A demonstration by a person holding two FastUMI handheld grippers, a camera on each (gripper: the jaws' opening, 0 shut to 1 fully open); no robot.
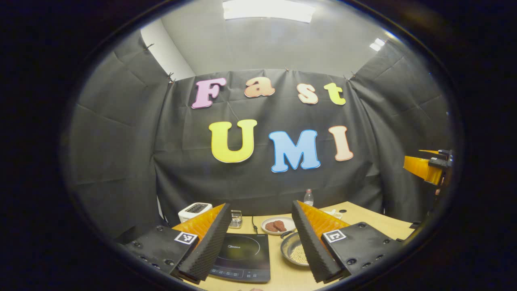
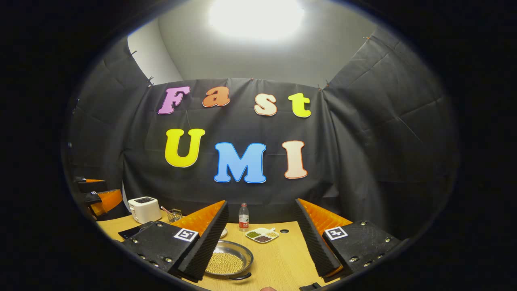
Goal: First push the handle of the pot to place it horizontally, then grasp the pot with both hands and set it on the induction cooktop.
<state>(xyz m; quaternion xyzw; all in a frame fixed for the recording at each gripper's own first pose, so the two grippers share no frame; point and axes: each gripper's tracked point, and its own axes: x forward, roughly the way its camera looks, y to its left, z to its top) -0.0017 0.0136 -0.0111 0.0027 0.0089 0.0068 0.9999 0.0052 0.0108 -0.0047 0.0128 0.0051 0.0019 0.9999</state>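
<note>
— What have the claws got?

— Nothing. My left claw is spread wide with empty air between its fingers, held above the near edge of the bench. My right claw is just as wide apart and holds nothing either.

— Where's the pot?

— In the left gripper view, the pot sits on the bench just right of the induction cooktop, partly hidden behind my left claw's right-hand finger. In the right gripper view it lies low between the fingers, tucked against the left-hand one.

— How does it look?

— Shallow, round, bright metal, more a pan than a deep pot, with a bed of small pale yellow beans across its bottom. In the right gripper view a dark loop handle shows on its near rim; in the left gripper view another handle shows on the far rim.

— And beyond it?

— A white plate with two brown patties behind the pot, a water bottle further back, a divided dish of beans, a small wire basket and a white toaster at the bench's far left.
</note>
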